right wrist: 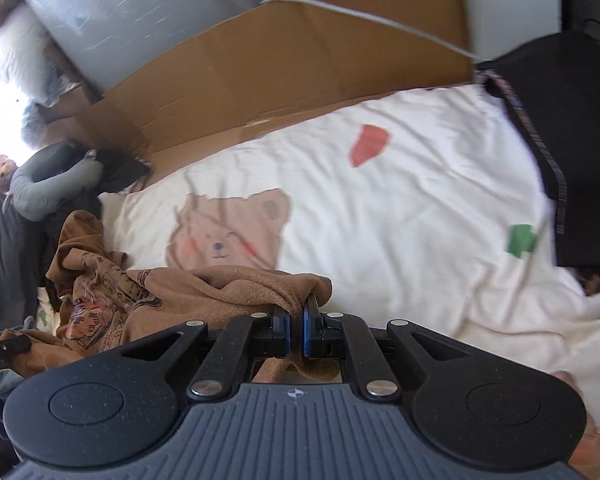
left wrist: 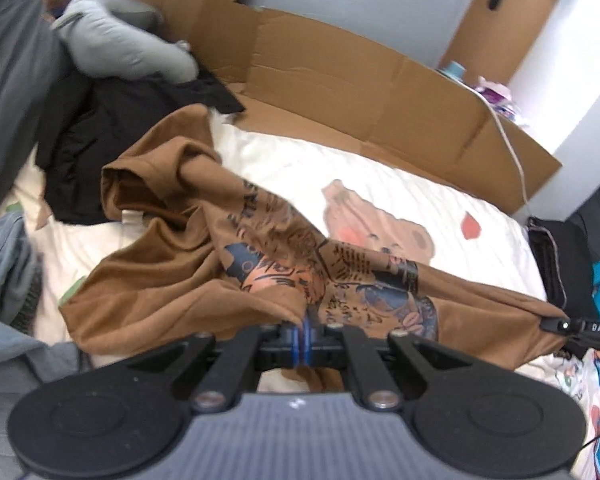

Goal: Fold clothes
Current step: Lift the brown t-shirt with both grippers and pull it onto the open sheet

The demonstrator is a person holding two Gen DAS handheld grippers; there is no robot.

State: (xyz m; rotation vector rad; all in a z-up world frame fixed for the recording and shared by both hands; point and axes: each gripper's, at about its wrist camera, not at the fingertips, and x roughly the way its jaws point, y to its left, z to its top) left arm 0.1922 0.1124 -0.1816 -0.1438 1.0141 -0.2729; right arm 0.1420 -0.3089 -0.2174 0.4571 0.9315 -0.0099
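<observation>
Bright daylight blows out upper left (fisheye-bent, motion-blurred edges).

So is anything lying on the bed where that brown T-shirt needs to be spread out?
Nothing visible does. Both the left gripper and the right gripper already pinch the brown T-shirt, and the cream bedsheet beyond it lies bare. The black clothes sit off to the side.

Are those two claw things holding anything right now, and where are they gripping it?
Both hold the brown T-shirt. The left gripper pinches its edge below the print; the right gripper pinches a bunched plain edge.
</observation>
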